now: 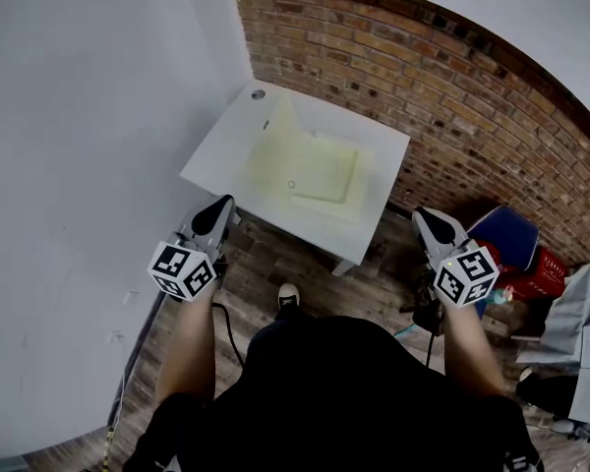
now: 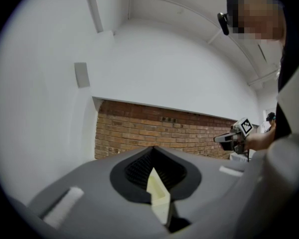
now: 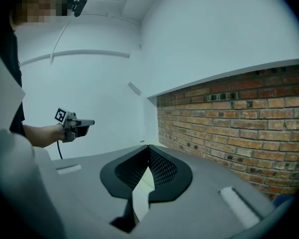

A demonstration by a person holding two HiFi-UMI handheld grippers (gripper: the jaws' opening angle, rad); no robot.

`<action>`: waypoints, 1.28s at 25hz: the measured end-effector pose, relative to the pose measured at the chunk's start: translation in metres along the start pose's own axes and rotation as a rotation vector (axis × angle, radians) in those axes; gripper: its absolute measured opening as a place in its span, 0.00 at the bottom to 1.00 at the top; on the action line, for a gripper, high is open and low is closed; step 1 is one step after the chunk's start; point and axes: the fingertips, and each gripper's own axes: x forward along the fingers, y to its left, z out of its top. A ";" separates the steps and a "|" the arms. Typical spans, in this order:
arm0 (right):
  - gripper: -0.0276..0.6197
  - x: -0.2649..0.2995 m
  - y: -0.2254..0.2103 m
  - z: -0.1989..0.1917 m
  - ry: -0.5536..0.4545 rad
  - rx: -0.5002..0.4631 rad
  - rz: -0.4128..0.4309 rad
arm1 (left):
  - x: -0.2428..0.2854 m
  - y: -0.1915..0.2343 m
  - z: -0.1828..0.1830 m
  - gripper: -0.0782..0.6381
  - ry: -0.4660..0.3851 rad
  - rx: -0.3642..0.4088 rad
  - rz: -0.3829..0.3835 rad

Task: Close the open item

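Observation:
A pale yellow flat case lies open on the white table, its lid standing up at the left side. My left gripper hovers at the table's near left edge, short of the case, jaws shut and empty. My right gripper hangs off the table's near right corner, also shut with nothing in it. In the left gripper view the jaws meet at a point, with a pale yellow sliver showing below them. The right gripper view shows its jaws closed the same way.
A brick wall runs behind the table and a white wall stands to the left. A small round thing sits at the table's far corner. A blue chair, a red box and clutter stand at the right. A cable lies on the wooden floor.

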 end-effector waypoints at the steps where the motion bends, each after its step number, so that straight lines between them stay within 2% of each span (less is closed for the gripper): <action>1: 0.04 0.004 -0.001 0.001 -0.001 0.003 -0.002 | 0.001 0.004 0.000 0.11 -0.002 -0.003 0.002; 14: 0.04 0.048 -0.013 0.009 0.021 0.029 -0.034 | 0.032 0.043 0.000 0.11 -0.004 -0.023 -0.039; 21: 0.04 0.078 -0.014 0.015 0.021 0.060 -0.039 | 0.050 0.065 0.012 0.11 -0.015 -0.001 -0.070; 25: 0.04 0.100 -0.012 0.019 0.024 0.062 -0.043 | 0.058 0.076 0.017 0.11 -0.023 0.039 -0.104; 32: 0.04 0.138 -0.013 0.031 0.019 0.069 -0.070 | 0.076 0.114 0.020 0.11 -0.009 0.039 -0.133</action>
